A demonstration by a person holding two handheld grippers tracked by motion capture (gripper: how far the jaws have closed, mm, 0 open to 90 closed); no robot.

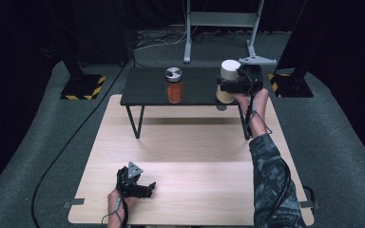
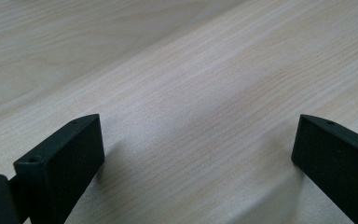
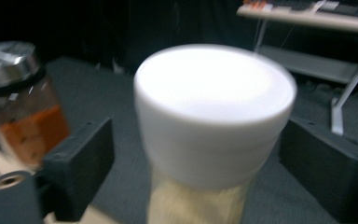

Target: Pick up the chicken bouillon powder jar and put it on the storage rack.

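The left gripper [image 1: 148,186] rests low on the wooden table [image 1: 195,142], jaws wide apart, nothing between them. On the black shelf [image 1: 147,88] stands a jar with orange filling [image 1: 174,85], left of the white-lidded jar [image 1: 229,80], whose pale contents show below the lid. The right gripper [image 1: 225,86] has its jaws apart around this jar, without pressing it.

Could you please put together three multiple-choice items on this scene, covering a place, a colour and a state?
1. Where does the white-lidded jar stand?
A. on the black shelf
B. on the wooden table
C. on the floor

2. What colour is the filling of the steel-lidded jar?
A. green
B. orange
C. blue

3. How is the left gripper?
A. shut on a jar
B. shut on a cloth
C. open over bare wood

A, it stands at the shelf's right end; B, orange shows through the glass; C, the jaws stand apart above the tabletop.
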